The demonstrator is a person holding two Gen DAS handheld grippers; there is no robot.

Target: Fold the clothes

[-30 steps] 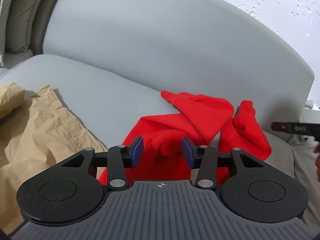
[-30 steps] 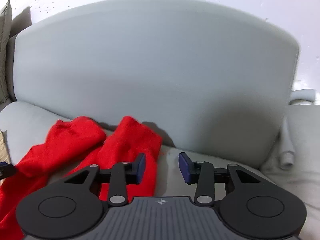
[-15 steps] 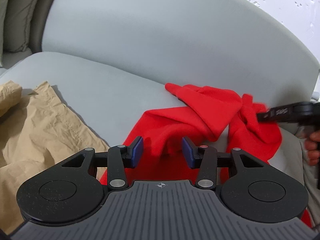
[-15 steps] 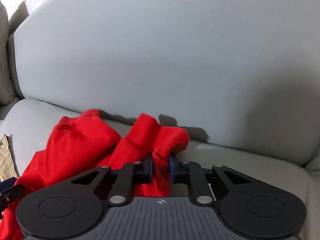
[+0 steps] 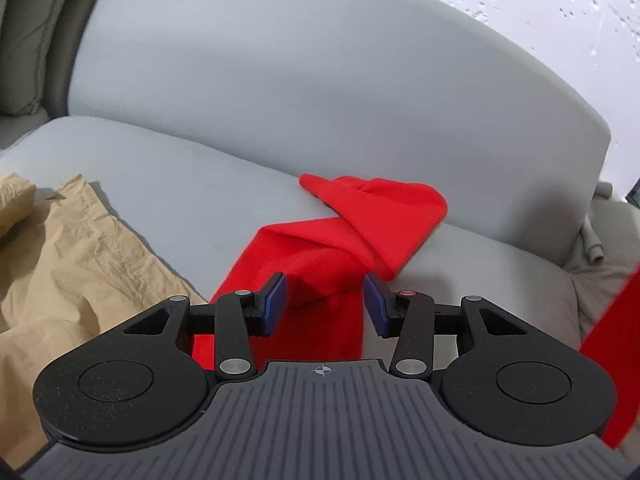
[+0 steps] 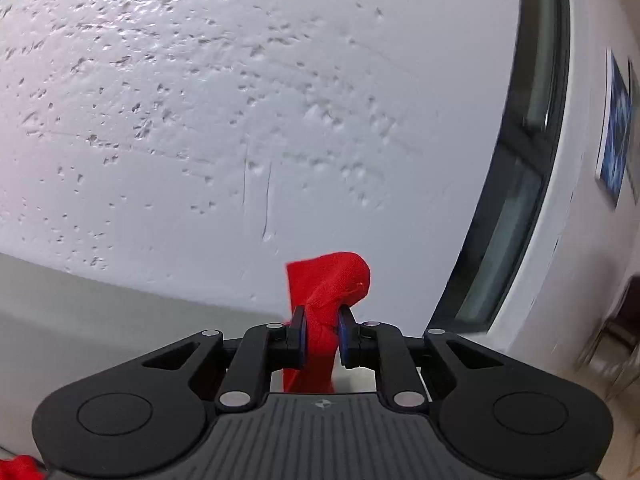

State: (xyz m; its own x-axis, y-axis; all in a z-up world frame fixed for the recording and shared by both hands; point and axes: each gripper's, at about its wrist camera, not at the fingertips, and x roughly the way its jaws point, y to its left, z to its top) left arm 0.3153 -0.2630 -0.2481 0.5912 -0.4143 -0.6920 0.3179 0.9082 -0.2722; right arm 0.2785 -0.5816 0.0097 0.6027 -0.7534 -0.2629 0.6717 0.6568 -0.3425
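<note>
Right gripper [image 6: 322, 332]: pinching red garment [image 6: 326, 300], jaws just closed
Left gripper [image 5: 324, 308]: half open, empty, above the garment
Beside: tan cloth [image 5: 80, 264] on sofa [image 5: 200, 184]

The red garment [image 5: 360, 220] runs under the left gripper's body, and the picture's right edge cuts its lifted part.

Left wrist view looks steeply down, close over the sofa [image 5: 248, 92] seat; right wrist view faces the wall [image 6: 240, 120]; both share the red garment [image 5: 360, 216]
</note>
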